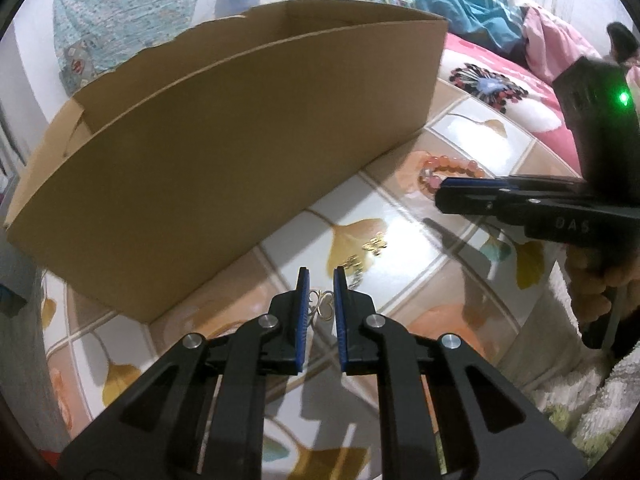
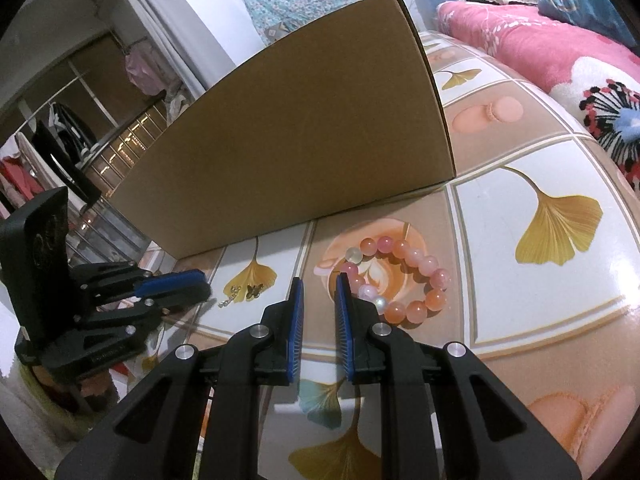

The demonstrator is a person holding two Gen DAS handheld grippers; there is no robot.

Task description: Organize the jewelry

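Cardboard box (image 1: 224, 152) stands open-topped on the ginkgo-print tablecloth (image 2: 520, 272), contents hidden. Left gripper (image 1: 320, 292) brackets a gold wire ring (image 1: 321, 307), jaws parted. Right gripper (image 2: 319, 296), also parted, holds nothing; the pink bead bracelet (image 2: 416, 280) lies at 2 o'clock.

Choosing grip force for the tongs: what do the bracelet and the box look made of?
The bracelet: glossy pink and orange round beads, likely polished stone or glass; they show bright highlights and some translucence. The box: plain brown cardboard, matte, with a torn upper edge in the left wrist view.
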